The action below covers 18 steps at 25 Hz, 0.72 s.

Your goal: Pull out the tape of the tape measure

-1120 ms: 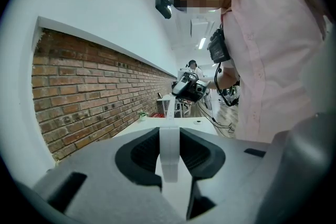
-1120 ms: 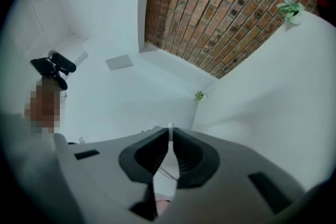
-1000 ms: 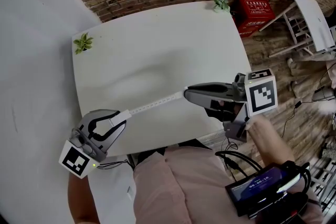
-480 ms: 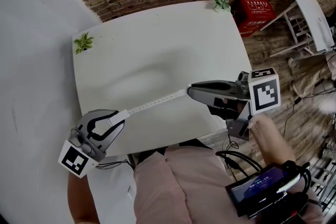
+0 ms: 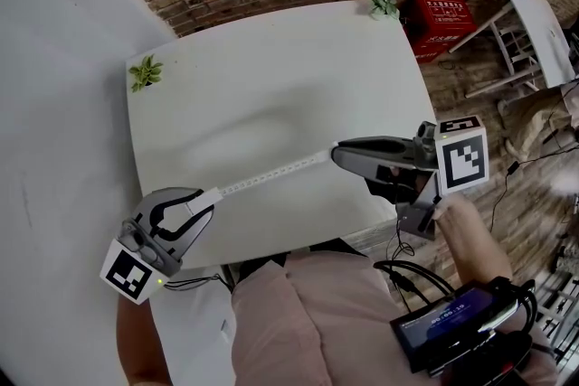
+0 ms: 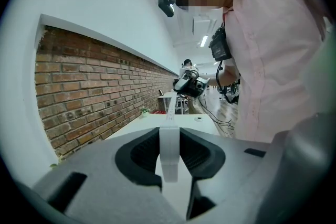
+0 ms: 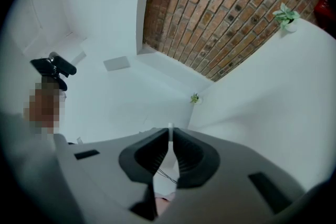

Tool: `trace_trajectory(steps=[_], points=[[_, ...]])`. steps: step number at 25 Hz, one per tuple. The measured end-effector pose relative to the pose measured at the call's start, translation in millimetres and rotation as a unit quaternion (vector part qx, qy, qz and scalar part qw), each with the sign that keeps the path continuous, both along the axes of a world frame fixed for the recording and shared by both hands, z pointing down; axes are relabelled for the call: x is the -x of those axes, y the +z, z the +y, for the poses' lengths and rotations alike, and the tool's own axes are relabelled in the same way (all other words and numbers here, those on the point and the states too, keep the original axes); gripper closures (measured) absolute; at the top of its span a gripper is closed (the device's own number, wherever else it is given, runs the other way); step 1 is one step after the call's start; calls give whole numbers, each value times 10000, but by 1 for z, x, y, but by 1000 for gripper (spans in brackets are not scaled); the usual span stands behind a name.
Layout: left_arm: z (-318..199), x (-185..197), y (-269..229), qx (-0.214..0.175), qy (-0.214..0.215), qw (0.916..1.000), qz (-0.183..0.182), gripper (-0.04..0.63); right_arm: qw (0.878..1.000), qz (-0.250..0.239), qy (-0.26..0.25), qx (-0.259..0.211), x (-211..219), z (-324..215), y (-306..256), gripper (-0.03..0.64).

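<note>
White tape [image 5: 271, 177] spans straight above the surface [image 5: 271, 68], its long axis running from the left tool [image 5: 211, 200], clamped on the case [image 6: 169, 150], to the right tool [image 5: 336, 156], which pinches the tape's end.

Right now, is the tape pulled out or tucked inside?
Pulled out: the white tape stretches from the tape measure in the left gripper to the right gripper.

The white table [image 5: 271, 59] bears 2 small plants [image 5: 143, 72] at its far corners.
</note>
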<state>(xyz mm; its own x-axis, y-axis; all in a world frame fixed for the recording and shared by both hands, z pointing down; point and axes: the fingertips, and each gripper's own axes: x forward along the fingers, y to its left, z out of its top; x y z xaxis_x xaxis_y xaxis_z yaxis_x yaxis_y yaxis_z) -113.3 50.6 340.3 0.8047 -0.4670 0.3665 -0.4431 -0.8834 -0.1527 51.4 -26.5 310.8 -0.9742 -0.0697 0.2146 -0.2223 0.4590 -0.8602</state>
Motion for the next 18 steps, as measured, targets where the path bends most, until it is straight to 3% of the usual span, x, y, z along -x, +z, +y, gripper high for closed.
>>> trace_trajectory(steps=[18], points=[[3, 10, 7, 69, -32, 9999, -145, 494, 9999, 93, 124, -61, -14, -7, 0, 582]])
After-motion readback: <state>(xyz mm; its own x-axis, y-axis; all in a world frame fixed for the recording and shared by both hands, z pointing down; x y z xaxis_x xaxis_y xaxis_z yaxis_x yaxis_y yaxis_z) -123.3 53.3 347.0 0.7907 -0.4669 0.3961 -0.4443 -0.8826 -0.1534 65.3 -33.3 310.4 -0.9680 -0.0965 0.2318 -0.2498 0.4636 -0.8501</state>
